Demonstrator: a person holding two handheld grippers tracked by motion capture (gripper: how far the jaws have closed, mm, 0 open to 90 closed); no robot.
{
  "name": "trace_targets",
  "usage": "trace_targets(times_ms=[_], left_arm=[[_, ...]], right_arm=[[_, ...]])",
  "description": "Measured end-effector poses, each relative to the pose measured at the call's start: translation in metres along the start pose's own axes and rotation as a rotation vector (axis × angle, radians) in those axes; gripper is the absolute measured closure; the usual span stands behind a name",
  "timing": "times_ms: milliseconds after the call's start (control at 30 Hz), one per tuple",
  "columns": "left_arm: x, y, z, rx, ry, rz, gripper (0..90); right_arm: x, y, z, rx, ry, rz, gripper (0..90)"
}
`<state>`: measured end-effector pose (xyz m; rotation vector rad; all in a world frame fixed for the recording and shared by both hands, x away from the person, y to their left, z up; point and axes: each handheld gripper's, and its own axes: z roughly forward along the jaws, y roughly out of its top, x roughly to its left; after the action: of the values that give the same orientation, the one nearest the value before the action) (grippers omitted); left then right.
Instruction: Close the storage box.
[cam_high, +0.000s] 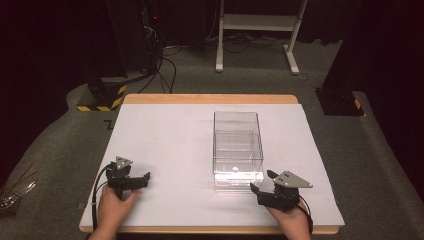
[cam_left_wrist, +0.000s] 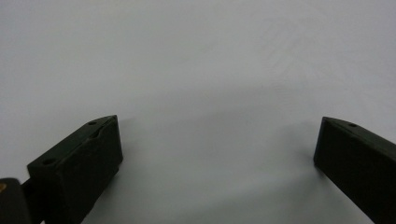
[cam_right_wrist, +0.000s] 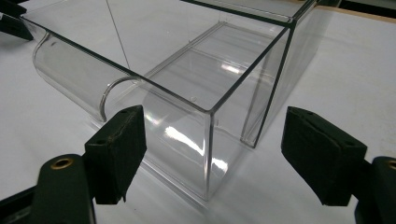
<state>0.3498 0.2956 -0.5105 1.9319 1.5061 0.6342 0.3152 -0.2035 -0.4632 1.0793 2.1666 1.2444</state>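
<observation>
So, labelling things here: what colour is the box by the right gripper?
Clear, colourless box; right gripper view shows it best.

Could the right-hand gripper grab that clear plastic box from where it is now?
Probably yes. The right gripper is open, its jaws either side of the near corner of the clear box, with only bare white table around it.

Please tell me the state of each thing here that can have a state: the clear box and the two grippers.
clear plastic box: upright on the white table top, open at the top, nothing seen inside, not held.
right gripper: open, jaws on either side of the box's near corner, not clamping it.
left gripper: open, nothing between its jaws, over bare table, apart from the box.
</observation>
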Motion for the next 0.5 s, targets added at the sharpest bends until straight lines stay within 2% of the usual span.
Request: trace_targets(times_ms=[333, 500], left_arm=[[0.000, 0.000, 0.000, 0.001, -0.001, 0.000, 1.3], [0.000, 0.000, 0.000, 0.000, 0.000, 0.000, 1.4]], right_arm=[[-0.007, 0.006, 0.010, 0.007, -0.004, 0.002, 22.4], [-0.010, 0.008, 0.015, 0.005, -0.004, 0.018, 22.4]])
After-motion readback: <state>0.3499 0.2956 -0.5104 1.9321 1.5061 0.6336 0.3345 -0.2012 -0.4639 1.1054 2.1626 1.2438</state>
